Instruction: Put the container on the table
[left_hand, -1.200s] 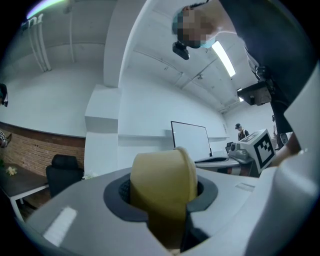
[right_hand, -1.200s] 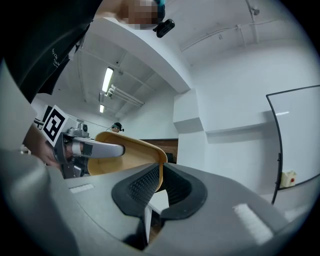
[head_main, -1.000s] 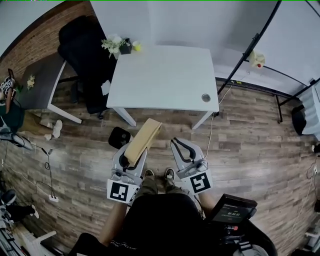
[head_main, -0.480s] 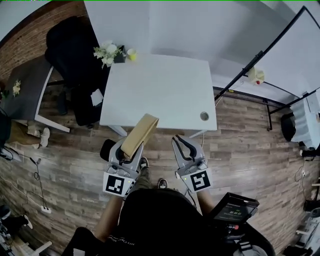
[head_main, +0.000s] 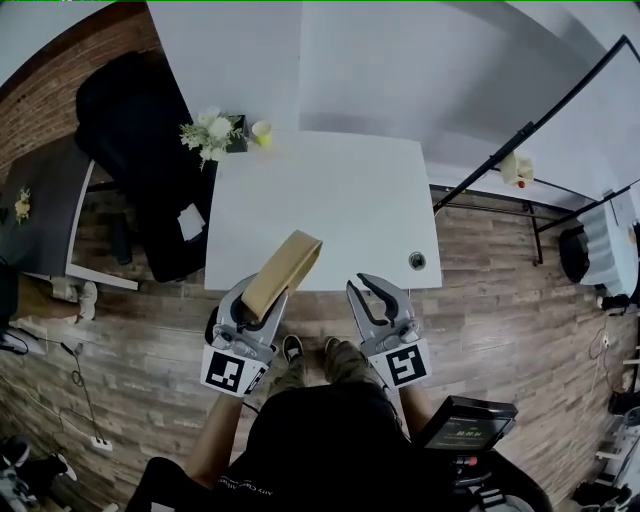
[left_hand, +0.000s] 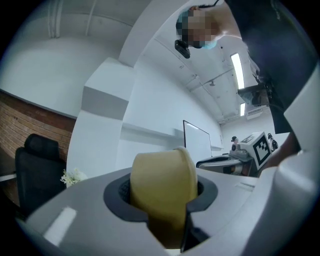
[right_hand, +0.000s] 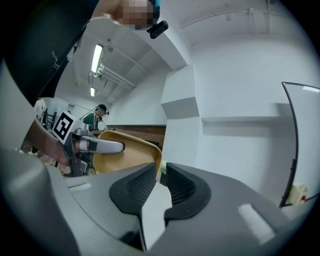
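The left gripper (head_main: 262, 300) was clamped on one end of the tan container (head_main: 283, 272); in the left gripper view its pads pressed on the rim, and the container stuck out ahead, tilted on edge. It was in the air, resting on nothing, and in the head view its far end showed over the near edge of the white desk (head_main: 330, 200). The right gripper (head_main: 364, 290) hovered just beside it; its jaws had just been opening and stood a narrow slit apart with nothing between them.

The step in hand looked like the carry to the desk. To do it well, the container probably needed to come further in over the bare middle of the top, well apart from the flowers (head_main: 210, 132) and small cup (head_main: 262, 130) at the far left corner; the left gripper would then roll until the base lay flat, lower until it touched, and only then ease open. Gripped by one end, the container might swing — the free right gripper could steady the other end.
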